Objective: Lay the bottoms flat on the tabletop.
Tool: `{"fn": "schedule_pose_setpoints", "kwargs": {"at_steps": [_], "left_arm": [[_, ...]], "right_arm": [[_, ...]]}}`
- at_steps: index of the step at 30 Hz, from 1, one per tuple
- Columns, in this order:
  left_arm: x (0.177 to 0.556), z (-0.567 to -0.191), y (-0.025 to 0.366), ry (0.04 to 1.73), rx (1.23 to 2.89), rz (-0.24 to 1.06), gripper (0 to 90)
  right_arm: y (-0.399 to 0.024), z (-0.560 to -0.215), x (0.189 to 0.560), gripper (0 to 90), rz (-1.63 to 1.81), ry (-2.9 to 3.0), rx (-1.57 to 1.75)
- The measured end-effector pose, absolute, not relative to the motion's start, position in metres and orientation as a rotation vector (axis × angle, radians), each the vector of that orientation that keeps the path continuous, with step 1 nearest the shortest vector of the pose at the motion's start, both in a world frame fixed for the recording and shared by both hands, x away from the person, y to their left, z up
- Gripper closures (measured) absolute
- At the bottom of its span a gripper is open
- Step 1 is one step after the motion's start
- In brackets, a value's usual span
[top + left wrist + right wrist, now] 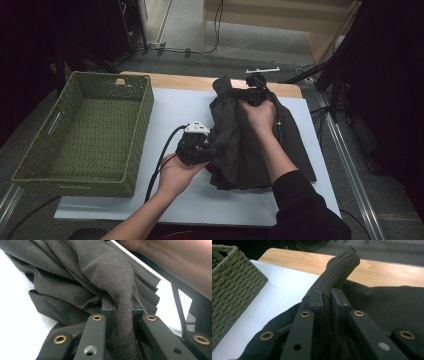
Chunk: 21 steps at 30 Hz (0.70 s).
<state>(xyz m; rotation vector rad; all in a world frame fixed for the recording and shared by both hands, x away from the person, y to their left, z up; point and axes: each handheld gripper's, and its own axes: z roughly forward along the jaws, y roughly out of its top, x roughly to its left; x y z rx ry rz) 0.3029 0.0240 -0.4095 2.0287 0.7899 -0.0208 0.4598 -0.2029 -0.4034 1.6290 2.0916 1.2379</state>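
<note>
Two grippers: both were mine, one in each hand, and each was pinching the same dark cloth.
Cloth: a dark brown-grey garment point(250, 145) lay bunched on the white sheet point(170, 107) covering the tabletop, to the right of centre, partly lifted between my hands.
Left gripper point(207, 150): it sat at the near left edge of the garment, with its jaws pressed together on a thick fold of the fabric.
Right gripper point(239, 93): it sat at the far end, with its jaws clamped on a bunched edge that stood up above the tips; a small metal piece, perhaps a zip pull, showed at the top.
Basket point(60, 175): a green woven one stood on the left, well apart from the garment, with nothing in it that I could see.
Handling: I judged the fabric soft, limp and light. It would sag and drape between the two grips, and folds could slide out of a shallow pinch.
Where to hold: I judged it best gripped deep on a gathered edge or seam, one gripper at each end, so the weight hung evenly.
</note>
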Motion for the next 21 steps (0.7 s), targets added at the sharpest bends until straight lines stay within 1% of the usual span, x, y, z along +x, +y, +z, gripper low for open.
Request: {"fn": "schedule_pose_setpoints", "kwargs": {"at_steps": [3, 11, 21], "left_arm": [[0.306, -0.404, 0.018, 0.777, 2.014, -0.043, 81.8], [0.304, -0.391, -0.002, 0.716, 2.037, -0.030, 81.8], [0.305, -0.378, -0.019, 0.672, 2.031, -0.031, 81.8]], "right_arm": [[-0.212, -0.399, 0.457, 78.8, 1.248, 2.067, 1.638], [-0.241, -0.391, 0.448, 78.8, 1.264, 2.018, 1.666], [-0.259, -0.383, 0.441, 78.8, 1.256, 1.983, 1.669]]}}
